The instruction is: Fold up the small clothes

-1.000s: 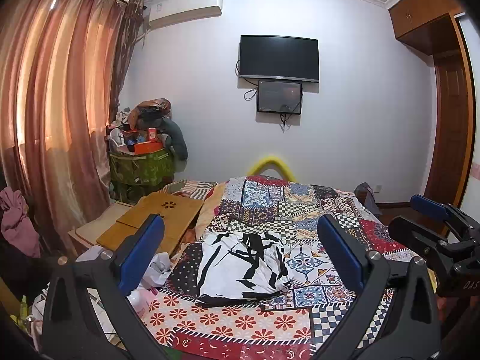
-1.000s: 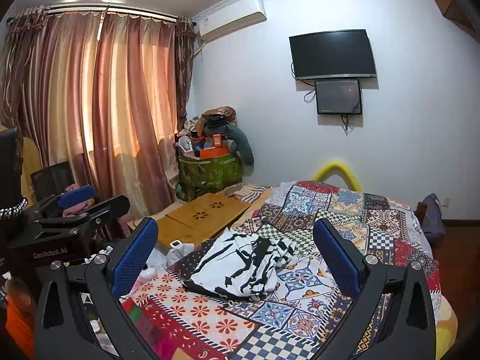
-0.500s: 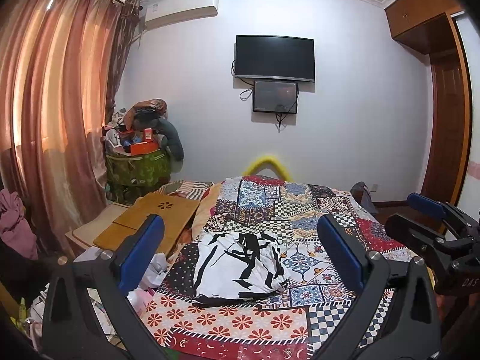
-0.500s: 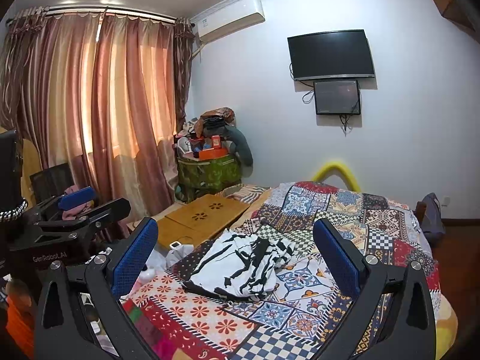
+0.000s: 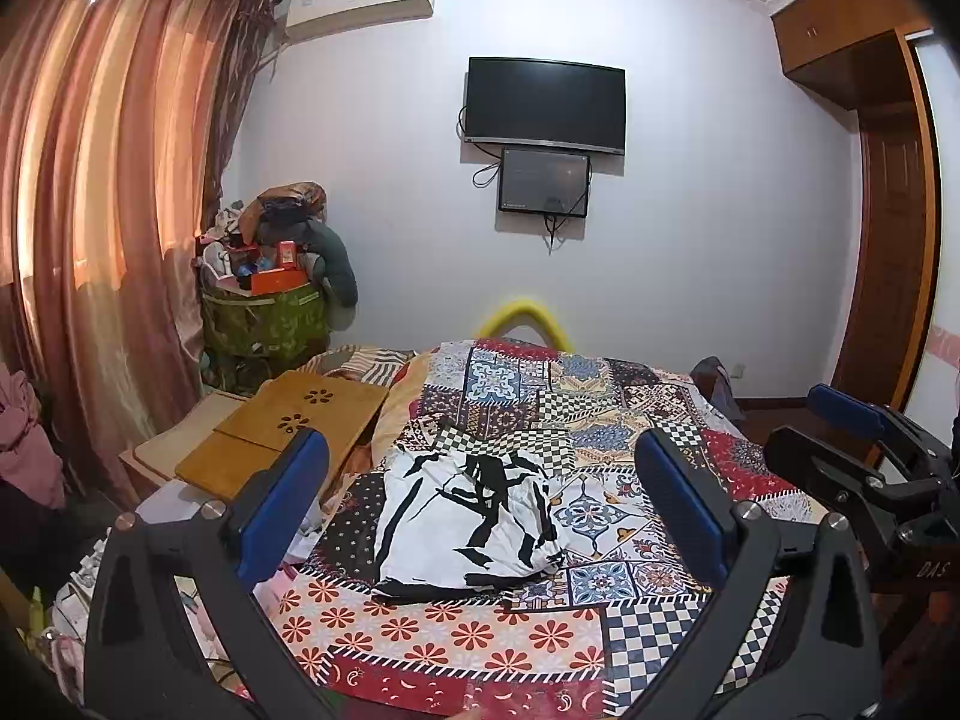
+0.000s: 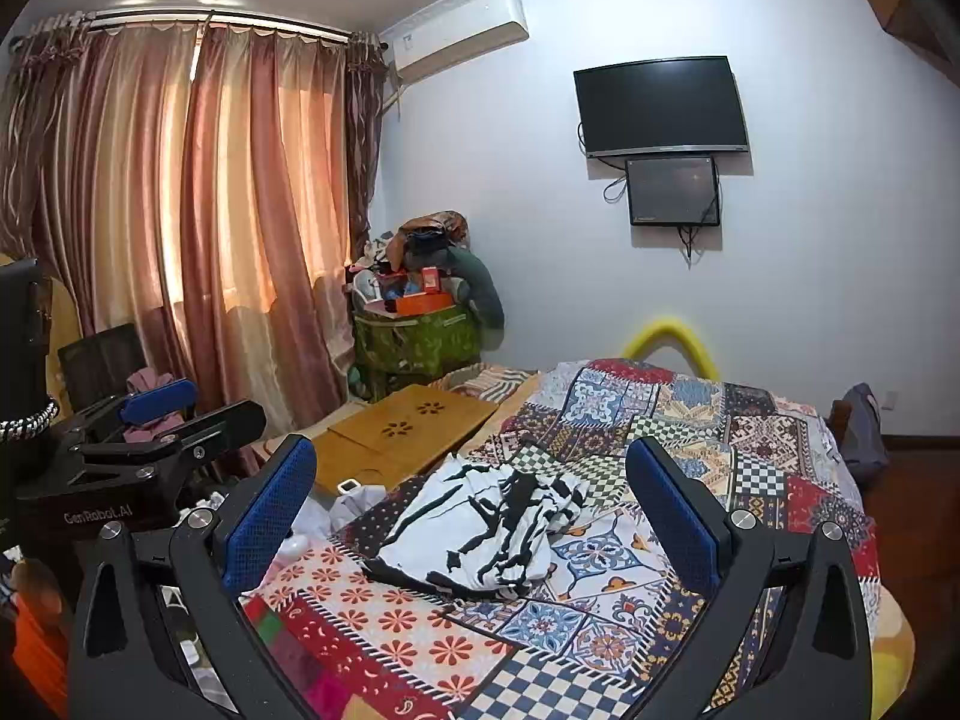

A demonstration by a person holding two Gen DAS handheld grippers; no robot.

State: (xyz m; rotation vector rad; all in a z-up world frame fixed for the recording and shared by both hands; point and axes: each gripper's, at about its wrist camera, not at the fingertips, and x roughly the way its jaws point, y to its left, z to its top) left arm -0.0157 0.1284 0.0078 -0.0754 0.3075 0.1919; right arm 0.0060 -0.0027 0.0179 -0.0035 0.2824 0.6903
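A small white garment with black brush marks point(image 5: 465, 519) point(image 6: 480, 531) lies crumpled on the patchwork bedspread point(image 5: 588, 420) point(image 6: 690, 420). My left gripper point(image 5: 480, 507) hovers open above the near edge of the bed, the garment showing between its blue-padded fingers. My right gripper point(image 6: 474, 507) is open too, held off the bed's near corner and pointed at the garment from the right. Each gripper appears in the other's view: the right one point(image 5: 858, 438) at the right edge, the left one point(image 6: 162, 420) at the left. Neither touches the cloth.
A wooden lap desk point(image 5: 282, 426) point(image 6: 396, 432) rests off the bed's left side. A green basket piled with clothes and boxes point(image 5: 264, 312) stands by the curtain point(image 5: 96, 210). A yellow curved bar point(image 5: 528, 315) rises behind the bed. A dark bag point(image 6: 861, 432) sits at the far right.
The views have shifted only slightly; both grippers stay open and the garment lies where it was.
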